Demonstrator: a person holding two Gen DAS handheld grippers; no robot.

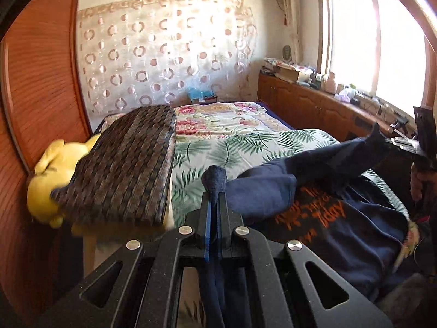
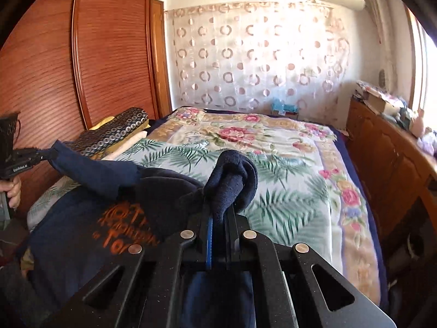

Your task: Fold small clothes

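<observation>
Both grippers (left point(image 1: 214, 199); right point(image 2: 221, 213)) pinch navy sweatshirt point(image 1: 341, 227).

We hold the left gripper point(image 1: 213, 199) level, jaws pinched nearly together on navy cloth point(image 1: 215, 180). Our right gripper point(image 2: 220, 216) sits likewise, jaws clamped on a bunched fold of the same cloth. Each appears at the edge of the other's view, gripped by a hand point(image 2: 13, 191).
</observation>
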